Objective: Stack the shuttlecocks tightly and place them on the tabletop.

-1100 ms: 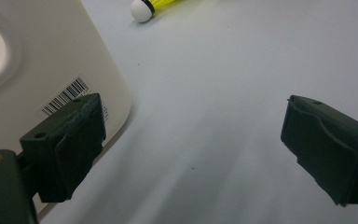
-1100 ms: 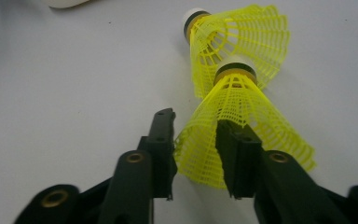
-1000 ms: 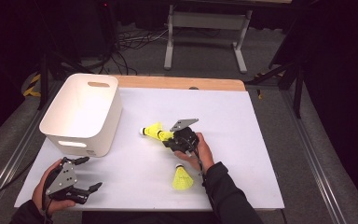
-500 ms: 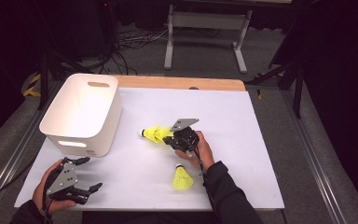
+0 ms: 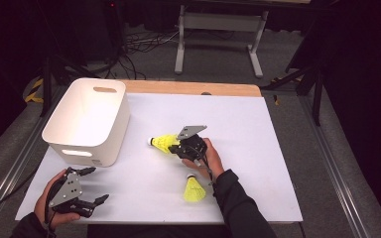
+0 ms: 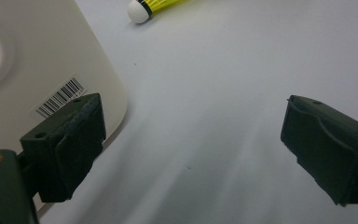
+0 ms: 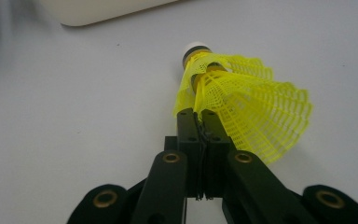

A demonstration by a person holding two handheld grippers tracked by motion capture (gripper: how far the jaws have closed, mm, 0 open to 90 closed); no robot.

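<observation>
Right gripper (image 7: 196, 116): fingers pinched tight on the mesh skirt of a yellow plastic shuttlecock (image 7: 242, 98), apparently just above the white worktop (image 5: 258, 124), near the white plastic bin (image 5: 87, 119). Left gripper (image 5: 92, 186): fingers wide apart, empty.

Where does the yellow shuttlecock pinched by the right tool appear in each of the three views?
High view: shuttlecock at centre, left of the right tool, cork toward the white bin.
Left gripper view: its white cork at the top edge.
Right gripper view: centre, skirt pinched between the shut jaws.
Shared landmark: the white bin.
</observation>
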